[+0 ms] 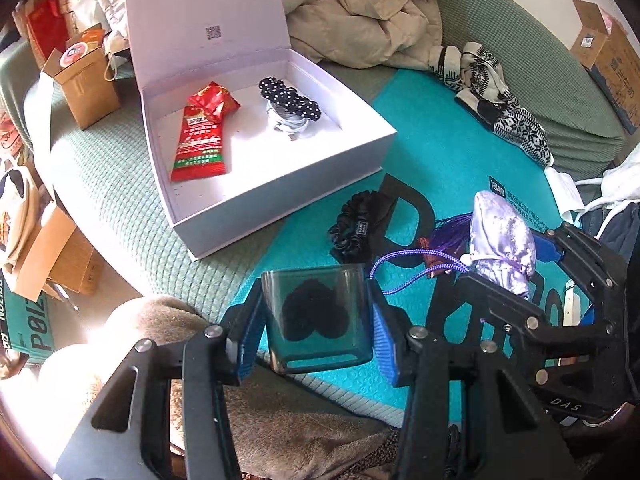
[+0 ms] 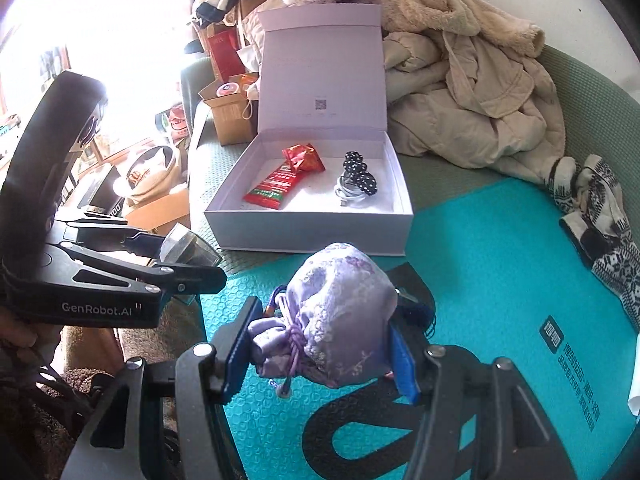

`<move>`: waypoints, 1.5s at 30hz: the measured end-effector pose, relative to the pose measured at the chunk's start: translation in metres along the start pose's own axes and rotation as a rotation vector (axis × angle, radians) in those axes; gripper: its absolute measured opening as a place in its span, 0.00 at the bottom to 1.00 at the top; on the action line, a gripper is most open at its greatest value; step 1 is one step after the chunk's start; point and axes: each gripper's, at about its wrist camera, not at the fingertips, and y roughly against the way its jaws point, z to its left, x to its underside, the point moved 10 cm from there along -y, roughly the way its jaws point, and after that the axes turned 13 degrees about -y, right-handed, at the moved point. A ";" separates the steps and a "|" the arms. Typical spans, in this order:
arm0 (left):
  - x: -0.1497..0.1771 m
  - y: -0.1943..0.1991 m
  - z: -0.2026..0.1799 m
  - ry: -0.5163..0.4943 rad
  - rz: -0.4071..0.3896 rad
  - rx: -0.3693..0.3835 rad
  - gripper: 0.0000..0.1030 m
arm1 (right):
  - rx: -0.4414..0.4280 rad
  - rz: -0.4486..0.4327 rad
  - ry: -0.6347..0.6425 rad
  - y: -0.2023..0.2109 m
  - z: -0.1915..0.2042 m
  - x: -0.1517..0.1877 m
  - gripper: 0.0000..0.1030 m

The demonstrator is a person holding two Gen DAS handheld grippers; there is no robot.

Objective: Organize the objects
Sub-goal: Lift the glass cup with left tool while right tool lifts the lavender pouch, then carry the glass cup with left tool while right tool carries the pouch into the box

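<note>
My left gripper [image 1: 318, 320] is shut on a clear square glass cup [image 1: 316, 312] and holds it above the teal mat [image 1: 440, 152]. My right gripper [image 2: 320, 344] is shut on a lilac satin drawstring pouch [image 2: 340, 312], also seen in the left wrist view [image 1: 502, 244] with its purple cord and tassel. An open white box [image 1: 280, 184] lies ahead with a red snack packet [image 1: 200, 144], a small red wrapper [image 1: 214, 102], a polka-dot scrunchie [image 1: 288, 100] and a coiled white cable [image 1: 290, 124] inside. A black scrunchie [image 1: 356, 228] lies on the mat near the box.
Beige coats [image 1: 360, 8] are heaped behind the box. Patterned socks [image 1: 500, 100] lie on the mat's far right. Brown paper bags [image 1: 84, 80] and cardboard boxes [image 1: 52, 256] crowd the left. A brown towel [image 1: 280, 420] lies below my left gripper.
</note>
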 end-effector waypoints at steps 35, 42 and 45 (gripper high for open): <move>-0.019 0.044 0.082 0.051 -0.018 -0.102 0.44 | -0.120 -0.008 0.133 -0.029 0.079 -0.064 0.58; -0.040 0.034 0.094 0.045 -0.017 -0.095 0.44 | -0.109 -0.027 0.135 -0.041 0.071 -0.087 0.58; -0.050 0.027 0.101 0.052 -0.017 -0.090 0.44 | -0.100 -0.036 0.134 -0.046 0.065 -0.098 0.58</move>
